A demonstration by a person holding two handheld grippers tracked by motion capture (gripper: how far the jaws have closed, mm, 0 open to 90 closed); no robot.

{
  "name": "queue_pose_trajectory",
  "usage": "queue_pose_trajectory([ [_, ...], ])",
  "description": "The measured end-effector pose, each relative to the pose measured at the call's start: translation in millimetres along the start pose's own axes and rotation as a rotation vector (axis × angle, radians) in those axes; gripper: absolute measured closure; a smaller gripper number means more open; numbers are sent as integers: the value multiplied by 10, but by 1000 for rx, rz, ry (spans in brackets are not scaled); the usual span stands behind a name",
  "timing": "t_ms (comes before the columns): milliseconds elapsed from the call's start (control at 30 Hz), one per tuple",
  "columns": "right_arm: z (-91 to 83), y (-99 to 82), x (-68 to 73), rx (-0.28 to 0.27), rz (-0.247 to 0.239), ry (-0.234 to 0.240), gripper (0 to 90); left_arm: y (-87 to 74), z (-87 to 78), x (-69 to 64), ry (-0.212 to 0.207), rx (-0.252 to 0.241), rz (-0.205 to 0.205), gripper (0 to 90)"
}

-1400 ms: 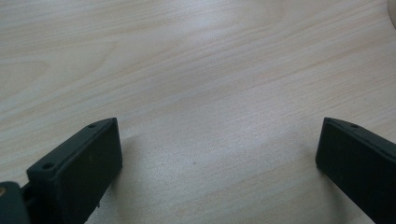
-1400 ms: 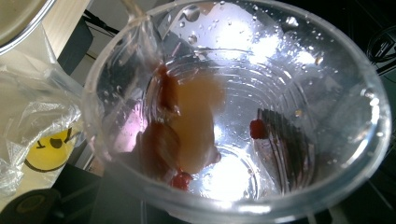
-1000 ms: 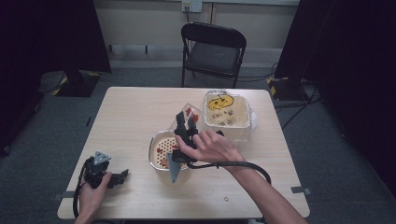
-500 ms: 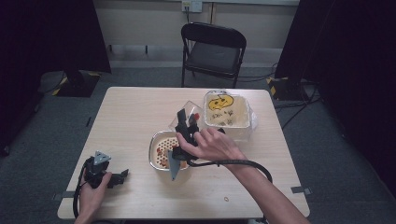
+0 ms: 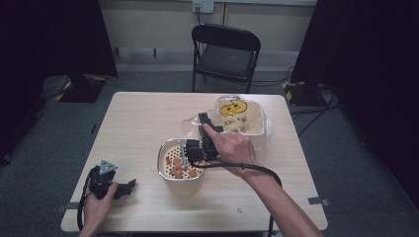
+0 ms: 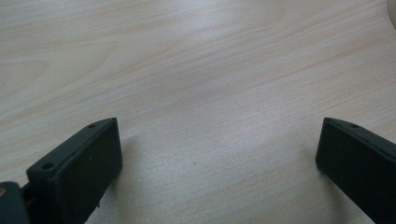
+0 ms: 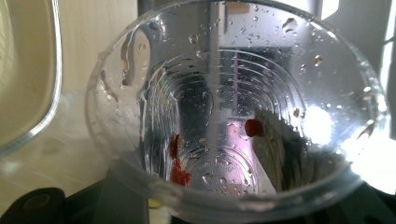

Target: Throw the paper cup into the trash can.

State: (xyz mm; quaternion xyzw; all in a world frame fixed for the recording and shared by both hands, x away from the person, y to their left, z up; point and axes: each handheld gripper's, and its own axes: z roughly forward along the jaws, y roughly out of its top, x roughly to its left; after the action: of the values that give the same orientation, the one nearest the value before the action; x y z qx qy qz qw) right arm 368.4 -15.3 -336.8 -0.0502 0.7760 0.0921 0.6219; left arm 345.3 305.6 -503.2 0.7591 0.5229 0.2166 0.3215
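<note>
Lifted and tipped back from the bowl (image 5: pixel 181 160) since a second ago, clear plastic cup (image 5: pixel 195 124) clenched in the right claw (image 5: pixel 202 143), nearly drained, pour seemingly finished; left claw (image 5: pixel 129 185) released, idle on the desk (image 5: pixel 143 118).

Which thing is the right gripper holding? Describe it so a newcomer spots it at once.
Start at the wooden table, then find the metal bowl of reddish pieces near its middle. Just above it, the right gripper clamps a clear plastic cup, tilted. It alone is see-through, wet inside, with a few red bits clinging.
</note>
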Motion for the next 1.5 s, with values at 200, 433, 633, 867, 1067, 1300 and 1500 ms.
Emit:
queue_pose_trajectory([
  [200,28,-138,-140,-73,424,171,519,0,0,0,0,0,0,0],
  [433,39,-276,-277,-158,675,250,524,0,0,0,0,0,0,0],
  [633,72,-422,-326,-248,938,309,528,0,0,0,0,0,0,0],
  [867,110,-501,-338,-349,1120,332,531,0,0,0,0,0,0,0],
  [1067,151,-556,-373,-393,1200,351,532,0,0,0,0,0,0,0],
  [1300,233,-769,-462,-405,1310,370,532,0,0,0,0,0,0,0],
  [1500,322,-1047,-570,-367,1385,348,530,0,0,0,0,0,0,0],
])
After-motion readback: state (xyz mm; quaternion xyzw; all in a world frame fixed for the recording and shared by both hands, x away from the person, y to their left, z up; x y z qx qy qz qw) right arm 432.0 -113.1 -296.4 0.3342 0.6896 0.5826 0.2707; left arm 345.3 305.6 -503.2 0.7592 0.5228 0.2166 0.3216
